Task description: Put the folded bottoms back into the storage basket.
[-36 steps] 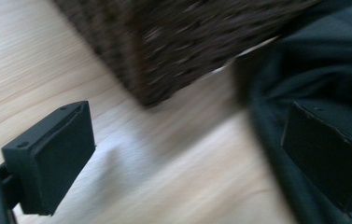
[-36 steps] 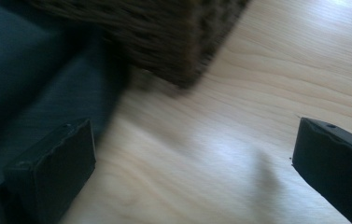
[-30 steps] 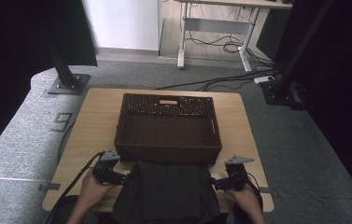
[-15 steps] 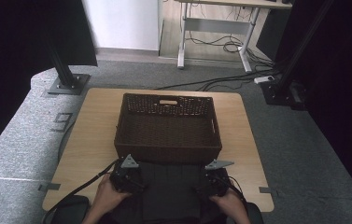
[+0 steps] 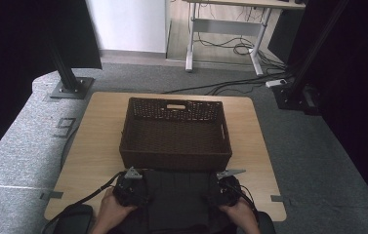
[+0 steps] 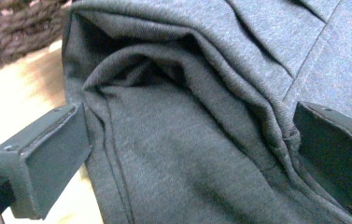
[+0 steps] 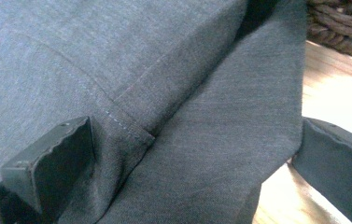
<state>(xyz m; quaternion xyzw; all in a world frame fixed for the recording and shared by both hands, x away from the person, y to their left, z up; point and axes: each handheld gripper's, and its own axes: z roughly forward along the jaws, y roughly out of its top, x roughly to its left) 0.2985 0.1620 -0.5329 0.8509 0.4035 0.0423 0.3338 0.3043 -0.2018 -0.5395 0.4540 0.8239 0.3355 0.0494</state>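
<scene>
A folded dark grey garment (image 5: 176,195) lies on the wooden table (image 5: 93,136) at its near edge, just in front of a dark wicker basket (image 5: 175,158). My left gripper (image 5: 140,195) is at the garment's left side, the right gripper (image 5: 212,197) at its right side. In the left gripper view the left gripper (image 6: 187,158) is open, jaws wide apart around bunched folds of the garment (image 6: 178,140). In the right gripper view the right gripper (image 7: 192,168) is open too, straddling the garment's (image 7: 117,46) layered side edge, with one jaw over bare table (image 7: 332,84).
The basket's woven wall shows close by in both gripper views (image 6: 10,28) (image 7: 346,23). Bare table lies on either side of the basket. Beyond the table are grey carpet, black stand feet (image 5: 71,87) and a desk with cables (image 5: 230,46).
Both grippers have moved inward from the table's front corners to the garment's two sides, and their jaws now straddle its fabric.
</scene>
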